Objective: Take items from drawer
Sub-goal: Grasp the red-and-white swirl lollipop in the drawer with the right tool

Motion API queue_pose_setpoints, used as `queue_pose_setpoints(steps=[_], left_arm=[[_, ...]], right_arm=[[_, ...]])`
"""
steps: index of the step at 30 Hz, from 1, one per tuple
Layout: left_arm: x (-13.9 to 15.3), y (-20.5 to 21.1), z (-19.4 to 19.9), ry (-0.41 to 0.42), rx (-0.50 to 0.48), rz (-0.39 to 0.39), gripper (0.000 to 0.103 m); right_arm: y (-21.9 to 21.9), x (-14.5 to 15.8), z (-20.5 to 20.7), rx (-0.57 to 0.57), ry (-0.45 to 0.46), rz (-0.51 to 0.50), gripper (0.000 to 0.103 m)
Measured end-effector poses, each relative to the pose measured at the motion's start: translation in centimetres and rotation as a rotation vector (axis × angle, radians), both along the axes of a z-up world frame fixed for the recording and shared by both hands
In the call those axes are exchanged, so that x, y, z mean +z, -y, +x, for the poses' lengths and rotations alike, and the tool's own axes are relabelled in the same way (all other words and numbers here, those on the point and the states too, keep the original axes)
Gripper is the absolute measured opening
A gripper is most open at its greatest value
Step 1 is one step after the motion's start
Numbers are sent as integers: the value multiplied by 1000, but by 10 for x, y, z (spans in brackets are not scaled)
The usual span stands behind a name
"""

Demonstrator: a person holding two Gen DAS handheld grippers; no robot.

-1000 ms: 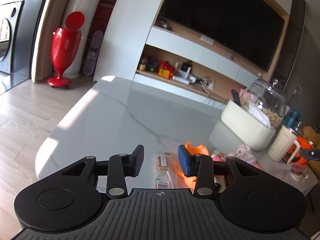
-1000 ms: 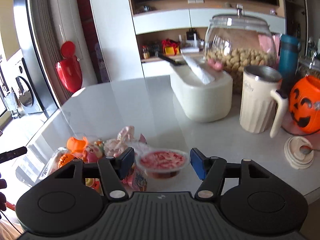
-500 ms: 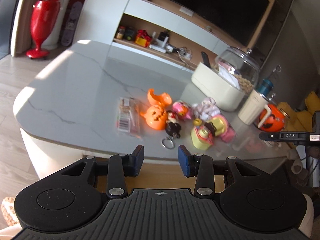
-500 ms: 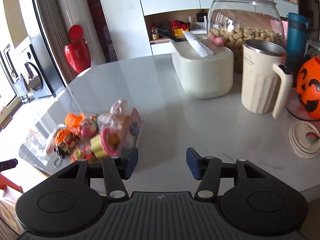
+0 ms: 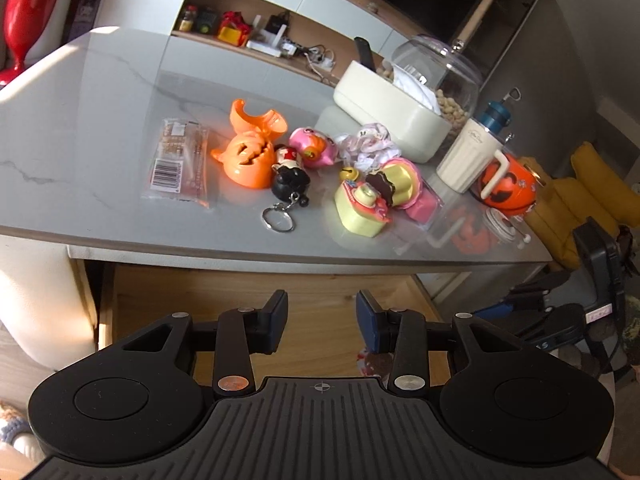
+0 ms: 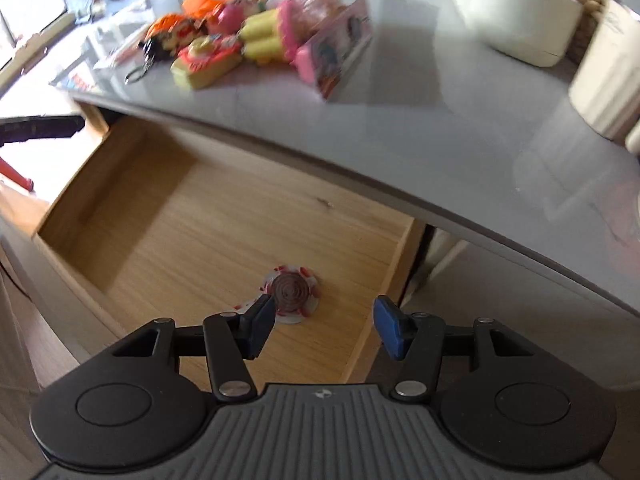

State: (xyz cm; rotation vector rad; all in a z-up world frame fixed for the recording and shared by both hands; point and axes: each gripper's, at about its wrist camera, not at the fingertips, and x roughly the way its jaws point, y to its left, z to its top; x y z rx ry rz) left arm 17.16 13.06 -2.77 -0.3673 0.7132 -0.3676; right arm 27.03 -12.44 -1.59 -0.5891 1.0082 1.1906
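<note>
The wooden drawer [image 6: 168, 216] [image 5: 320, 300] stands pulled out under the grey marble tabletop [image 6: 440, 128] [image 5: 100, 128]. On its floor lies a small round sweet cup [image 6: 291, 292] with a red-and-white rim and brown swirl; a bit of it shows beside the right finger in the left wrist view [image 5: 374, 364]. My right gripper [image 6: 324, 326] hovers open just above and in front of that cup, nothing between its fingers. My left gripper [image 5: 322, 320] is open over the drawer and holds nothing. Several toys and a wrapped snack [image 5: 178, 158] lie on the tabletop.
On the table are an orange pumpkin toy [image 5: 246, 160], a black keychain figure [image 5: 290, 182], a yellow toy camera [image 5: 360, 206], a white container [image 5: 392, 108], a cream mug [image 5: 470, 160] and a pumpkin bucket [image 5: 506, 184]. The other gripper's body [image 5: 580, 312] shows at right.
Both grippers have pulled back from the tabletop and dropped to the open drawer. The red cup that sat between my right fingers a second ago is no longer there.
</note>
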Motion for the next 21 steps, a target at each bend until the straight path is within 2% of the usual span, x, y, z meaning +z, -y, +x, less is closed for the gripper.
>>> queue_pose_setpoints(steps=[3,7,9,13,18,21], left_arm=[[-3,4,-1,-21,-17,17,41],[-9,8,0,-52,-15,65,41],[-10,7,-1,-58,-4,79,41],[-9,1,-4,-57,3,59,41],[-13,-2,-5,-70,-1,57,41],[-18,-3,-4,-89,5,68,41]], right_arm=[[-29,-20,-14,95,-50,-77,55],[-69,-50,-21,63,-136,-181,55],[-87,-61,-24,51,-110,-232,55],[-108,-78,-29,66,-49,-290,55],[-113,-97,-21,37,-44,-324,55],[-111,-108,-14,10,-83,-338,55]])
